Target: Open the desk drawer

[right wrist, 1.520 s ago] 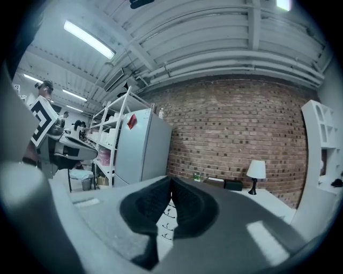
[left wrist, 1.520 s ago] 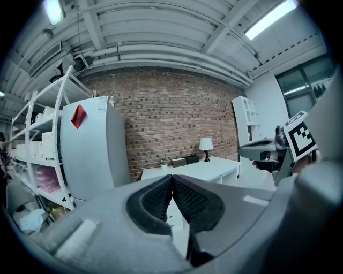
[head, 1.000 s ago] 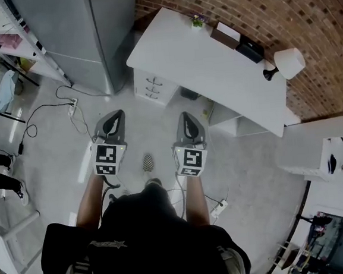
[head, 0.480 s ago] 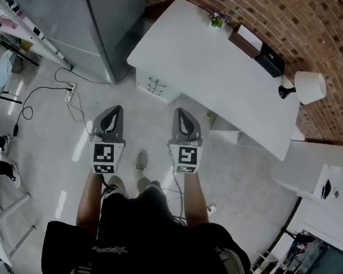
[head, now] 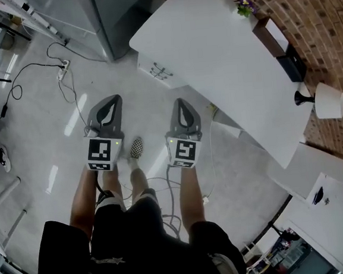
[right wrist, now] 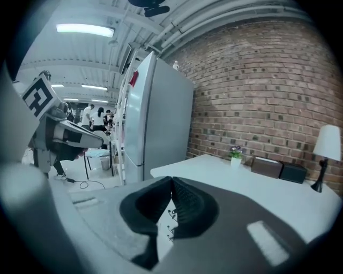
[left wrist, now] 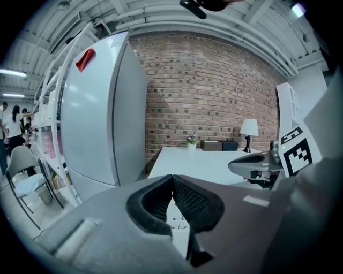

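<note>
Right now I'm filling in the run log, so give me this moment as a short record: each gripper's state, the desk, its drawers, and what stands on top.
left gripper: jaws together, nothing between them
right gripper: jaws together, nothing between them
desk: white, along the brick wall
drawers: under the desk's end near the fridge, look shut, handles showing
contact: neither gripper touches the drawers
desk top: potted plant, brown box, black box, lamp
</note>
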